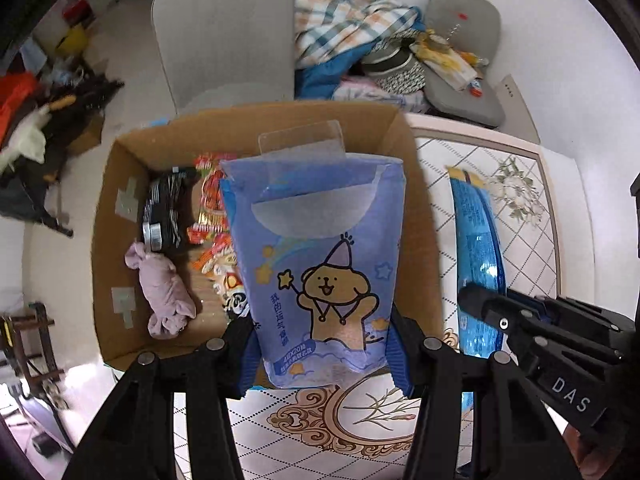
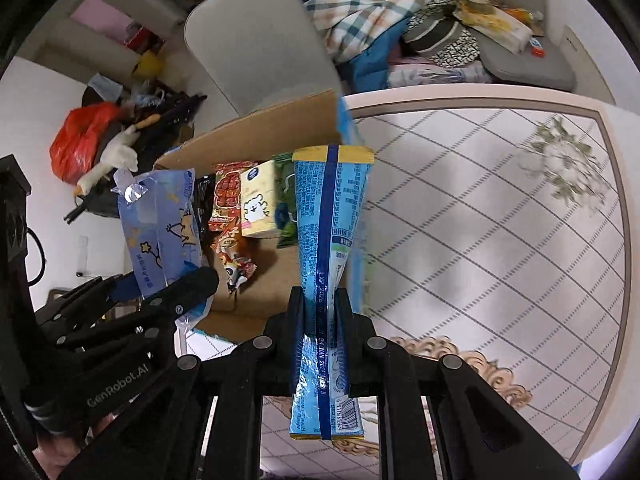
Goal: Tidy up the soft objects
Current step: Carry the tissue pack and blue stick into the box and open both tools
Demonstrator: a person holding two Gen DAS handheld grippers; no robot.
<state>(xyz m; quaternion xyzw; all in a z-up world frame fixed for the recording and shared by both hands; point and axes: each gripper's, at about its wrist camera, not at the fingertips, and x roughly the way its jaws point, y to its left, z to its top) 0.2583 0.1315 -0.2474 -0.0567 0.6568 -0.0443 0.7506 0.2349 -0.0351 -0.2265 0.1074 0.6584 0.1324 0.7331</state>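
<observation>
So the left gripper (image 1: 326, 354) is clamped on the bottom of a soft purple-blue tissue pack with a cartoon bear (image 1: 320, 264), holding it upright right over the open brown cardboard box (image 1: 120, 184). Over on the other side, the right gripper (image 2: 320, 312) is pinching a shiny blue plastic snack packet with yellow ends (image 2: 330, 240) around its middle, standing upright just beside the box's right wall, above the patterned white tabletop (image 2: 500, 240). Looks like the drop-off step to me: next is lowering the tissue pack into the free space near the lilac plush toy (image 1: 162, 288) and letting go, then swinging the packet in after it. Both grippers point forward, side by side.
</observation>
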